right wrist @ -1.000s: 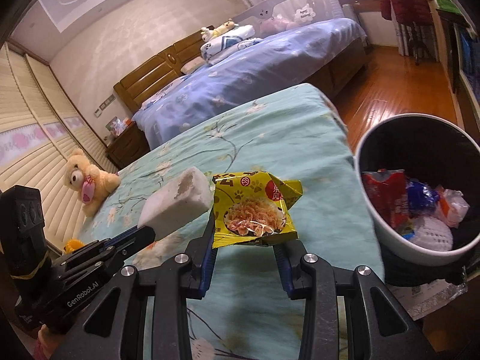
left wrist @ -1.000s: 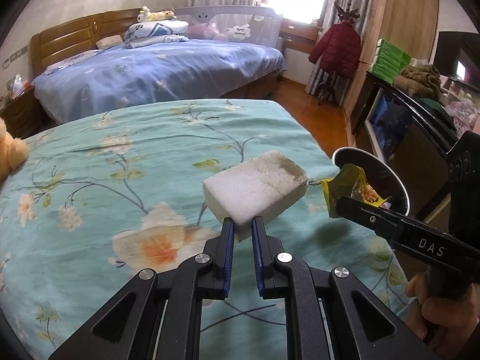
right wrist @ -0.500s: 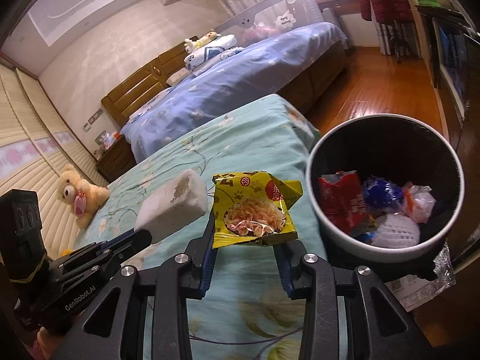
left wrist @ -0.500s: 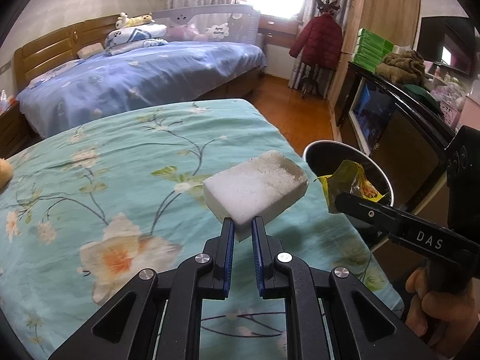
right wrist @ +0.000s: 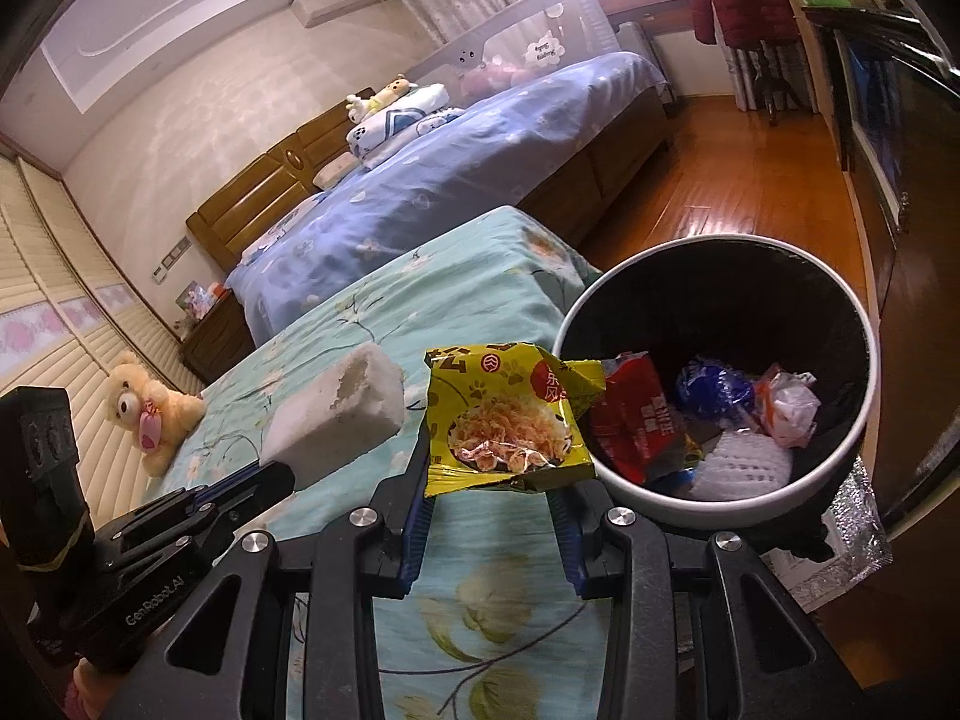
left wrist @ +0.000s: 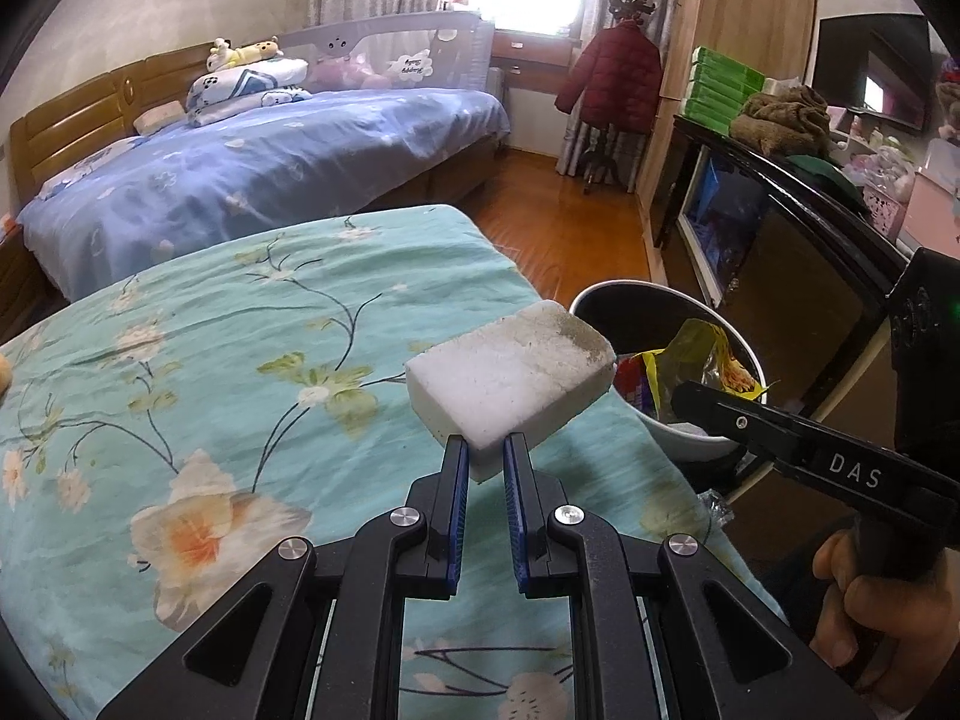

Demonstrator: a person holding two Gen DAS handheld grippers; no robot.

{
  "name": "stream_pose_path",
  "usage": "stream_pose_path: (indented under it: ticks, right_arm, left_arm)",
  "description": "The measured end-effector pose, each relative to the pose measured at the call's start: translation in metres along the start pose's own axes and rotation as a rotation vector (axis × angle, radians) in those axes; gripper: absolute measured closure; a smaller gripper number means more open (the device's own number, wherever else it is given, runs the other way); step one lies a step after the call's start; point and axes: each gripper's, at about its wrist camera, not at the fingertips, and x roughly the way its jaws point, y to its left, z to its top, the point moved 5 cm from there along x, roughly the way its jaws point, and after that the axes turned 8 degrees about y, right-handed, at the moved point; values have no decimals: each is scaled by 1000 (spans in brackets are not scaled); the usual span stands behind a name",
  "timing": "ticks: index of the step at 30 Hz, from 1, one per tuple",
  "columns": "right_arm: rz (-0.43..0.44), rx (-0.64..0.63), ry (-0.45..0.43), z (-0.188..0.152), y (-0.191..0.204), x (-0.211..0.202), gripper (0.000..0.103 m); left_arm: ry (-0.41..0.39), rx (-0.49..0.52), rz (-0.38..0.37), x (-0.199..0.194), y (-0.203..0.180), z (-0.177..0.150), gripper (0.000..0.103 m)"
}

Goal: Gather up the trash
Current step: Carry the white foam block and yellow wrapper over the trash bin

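Trash in hand, two items, both clear of the bed and carried toward the bin. Left item: a white foam block (left wrist: 510,381), soiled grey at its far end, pinched by one corner between the nearly closed jaws of the left gripper (left wrist: 485,450); it hangs above the right edge of the floral bedspread (left wrist: 180,372). Right item: a yellow snack wrapper (right wrist: 504,420), clamped at its lower edge by the right gripper (right wrist: 492,495), jaws partly spread around it.

Change noted: against the frames a second ago, the waste bin (right wrist: 606,480) has come closer and sits larger in both views. The wrapper's right corner now overlaps the bin's near rim, where before it hung over the bedspread. The block remains short of the rim, just to its left.

Judgement: wrapper nearly placed for release; block needs further travel rightward. Bin already holds several wrappers and has room
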Motion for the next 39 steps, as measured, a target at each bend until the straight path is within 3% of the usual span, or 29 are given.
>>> stream_pose_path:
  ticks: [27,39]
  right_arm:
    - [-74,103,-46,10,-66,-26,67]
    - [-102,99,-45,19,-77,-30,67]
  left_arm:
    - [18,64,-47,24,-38,20,92]
    - [15,91,-59,37,-55,32,92]
